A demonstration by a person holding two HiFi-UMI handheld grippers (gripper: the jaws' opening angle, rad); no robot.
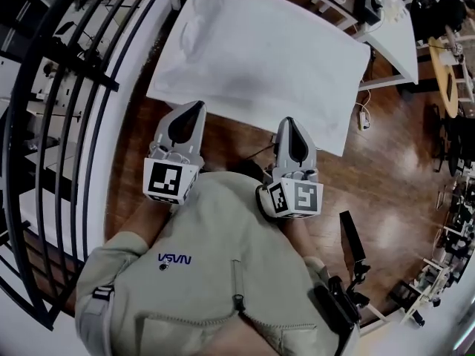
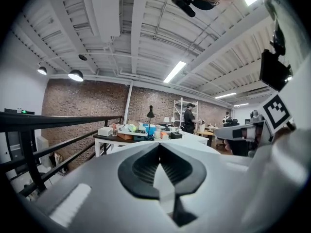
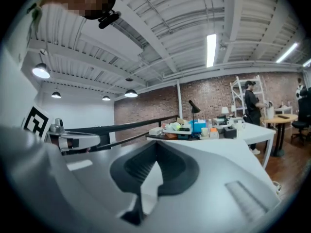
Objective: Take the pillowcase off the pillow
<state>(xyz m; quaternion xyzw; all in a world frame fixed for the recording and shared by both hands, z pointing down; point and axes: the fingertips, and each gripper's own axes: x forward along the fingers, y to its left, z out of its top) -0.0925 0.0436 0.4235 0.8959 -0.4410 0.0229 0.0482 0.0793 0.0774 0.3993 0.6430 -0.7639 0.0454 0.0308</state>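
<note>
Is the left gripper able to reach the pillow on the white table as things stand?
Probably yes. Only bare tabletop lies between the left gripper and the pillow at its far left corner. The gripper hangs at the near edge, jaws shut, so it must advance and open.

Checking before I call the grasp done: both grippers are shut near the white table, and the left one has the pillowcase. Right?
Not quite. The left gripper is shut on nothing; the left gripper view shows its jaws together and bare. The rest holds.
</note>
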